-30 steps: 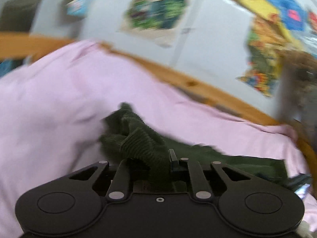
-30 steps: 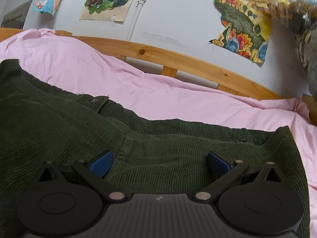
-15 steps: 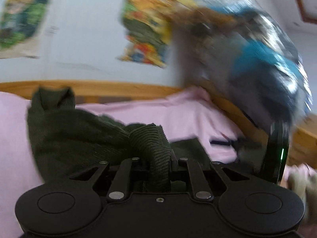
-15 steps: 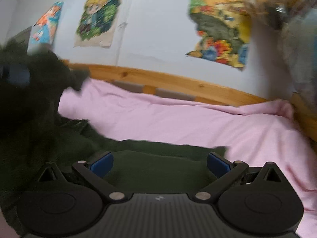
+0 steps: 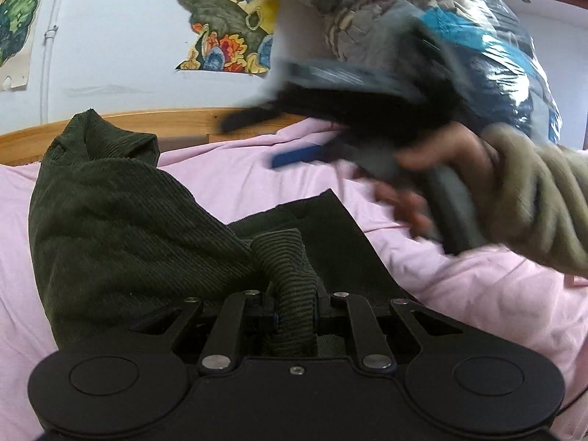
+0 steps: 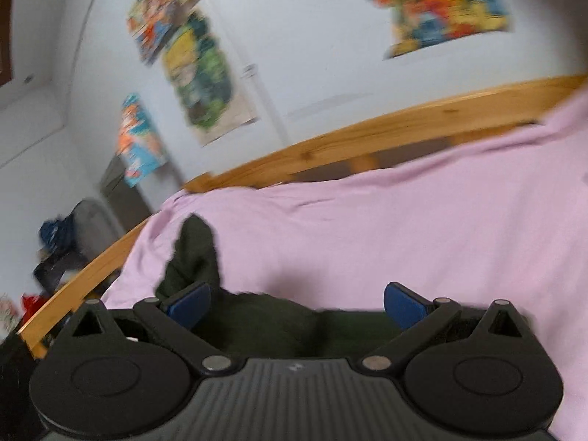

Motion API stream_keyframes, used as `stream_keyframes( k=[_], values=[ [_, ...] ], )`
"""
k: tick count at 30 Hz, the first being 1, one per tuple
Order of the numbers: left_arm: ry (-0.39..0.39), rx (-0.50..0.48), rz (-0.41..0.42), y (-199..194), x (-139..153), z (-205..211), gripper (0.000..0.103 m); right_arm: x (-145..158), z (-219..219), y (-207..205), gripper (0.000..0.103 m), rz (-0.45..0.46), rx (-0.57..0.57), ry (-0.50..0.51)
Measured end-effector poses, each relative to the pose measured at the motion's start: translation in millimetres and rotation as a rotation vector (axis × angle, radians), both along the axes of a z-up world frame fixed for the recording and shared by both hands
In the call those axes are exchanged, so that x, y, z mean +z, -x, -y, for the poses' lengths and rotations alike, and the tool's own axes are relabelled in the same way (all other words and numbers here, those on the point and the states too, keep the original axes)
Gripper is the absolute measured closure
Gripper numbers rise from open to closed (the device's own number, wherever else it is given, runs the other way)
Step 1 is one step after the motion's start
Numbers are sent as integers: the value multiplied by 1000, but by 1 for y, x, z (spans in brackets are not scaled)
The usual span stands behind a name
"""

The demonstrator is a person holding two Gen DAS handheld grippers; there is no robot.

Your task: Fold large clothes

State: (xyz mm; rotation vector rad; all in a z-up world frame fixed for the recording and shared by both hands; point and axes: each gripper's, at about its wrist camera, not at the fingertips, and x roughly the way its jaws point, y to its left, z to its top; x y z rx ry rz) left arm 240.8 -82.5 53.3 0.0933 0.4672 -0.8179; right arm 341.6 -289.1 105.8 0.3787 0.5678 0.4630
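Above pink sheet [image 6: 422,228], right tongs [image 6: 297,303] agape.

I can't make out the right gripper [image 5: 297,154] in my left view; it is smeared, like the hand [image 5: 448,161] holding it. Corduroy garment [image 5: 294,294] hides my left fingertips.

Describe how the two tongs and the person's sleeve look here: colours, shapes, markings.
The left tongs are all black, with two round discs and silver rivets on flat link bars. The right tongs have the same black discs, a ribbed grey body and blue fingertips. The sleeve is olive ribbed knit.
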Motion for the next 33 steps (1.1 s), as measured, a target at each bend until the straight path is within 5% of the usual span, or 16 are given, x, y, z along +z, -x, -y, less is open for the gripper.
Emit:
stream_keyframes(
  k=[5, 7, 8, 9, 12, 21, 28, 33],
  values=[
    [-13, -17, 10, 5, -1, 3, 88, -1, -41, -51, 9, -92, 128, -52],
    [-15, -23, 12, 6, -1, 4, 88, -1, -50, -55, 31, -84, 159, -36],
    [-17, -25, 16, 7, -1, 5, 88, -1, -50, -56, 50, -86, 165, -32],
    [-19, -31, 20, 8, -2, 6, 88, 0, -50, -55, 81, -86, 170, -29],
    [-27, -65, 22, 12, -3, 14, 88, 7, -45, -42, 97, -57, 152, 42],
    [-95, -295, 54, 33, -9, 83, 88, 20, 36, 22, 97, 2, -57, 139],
    [-125, -375, -135, 16, -45, 110, 87, -34, 84, 43, 97, -121, -188, 204],
    [-110, -362, -135, 18, -36, 104, 82, -60, 86, 39, 97, -165, -204, 198]
  ],
)
